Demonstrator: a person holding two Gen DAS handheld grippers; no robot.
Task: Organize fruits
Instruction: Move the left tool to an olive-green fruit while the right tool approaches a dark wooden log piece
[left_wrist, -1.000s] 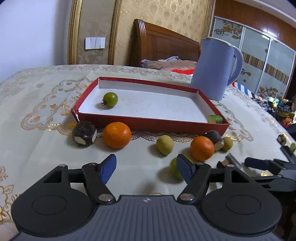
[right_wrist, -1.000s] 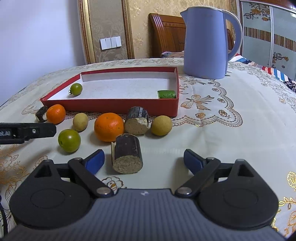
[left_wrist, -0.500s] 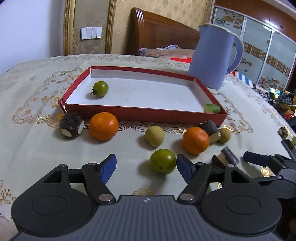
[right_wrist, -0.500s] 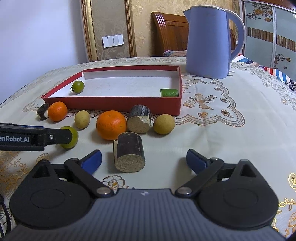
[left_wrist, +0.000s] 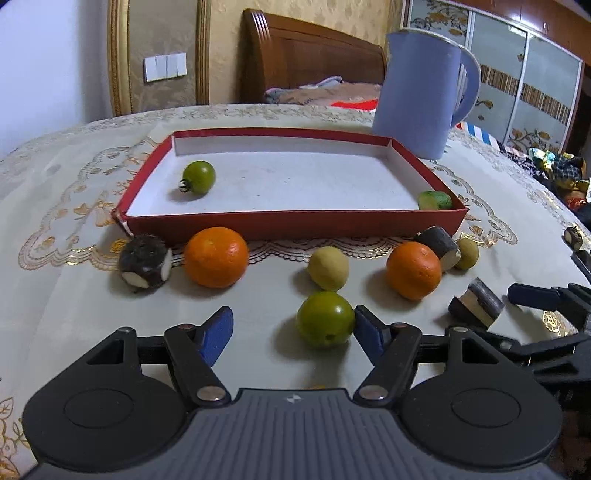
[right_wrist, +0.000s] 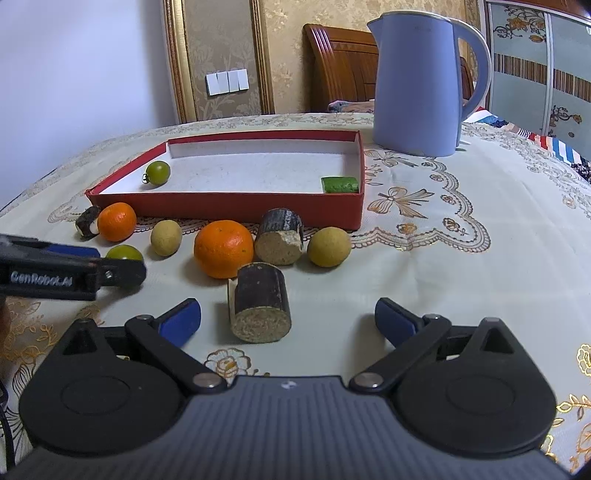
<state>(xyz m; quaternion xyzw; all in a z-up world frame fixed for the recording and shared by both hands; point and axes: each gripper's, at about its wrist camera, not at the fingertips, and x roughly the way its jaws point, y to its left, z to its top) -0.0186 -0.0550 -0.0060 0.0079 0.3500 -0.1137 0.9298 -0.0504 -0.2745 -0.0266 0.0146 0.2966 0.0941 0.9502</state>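
On the tablecloth a loose green fruit (left_wrist: 325, 319) lies between the fingers of my left gripper (left_wrist: 291, 334). The jaws are closing. The right pad is right beside the fruit and the left pad stands well clear of it. My right gripper (right_wrist: 287, 321) is open wide, with a dark cut cylinder (right_wrist: 260, 302) lying between its fingertips, untouched. The red tray (left_wrist: 295, 221) beyond holds a green tomato (left_wrist: 199, 177) at the left and a green piece (left_wrist: 435, 200) in the right corner.
In front of the tray lie two oranges (left_wrist: 216, 256) (left_wrist: 413, 270), a yellow fruit (left_wrist: 328, 268), a dark round piece (left_wrist: 146, 266) and another dark cylinder (right_wrist: 279, 236). A blue kettle (right_wrist: 417, 85) stands behind the tray's right end.
My left gripper has moved up around the green fruit, which now sits between its fingers, and its jaws have narrowed slightly. The right gripper's jaws have opened wider in place.
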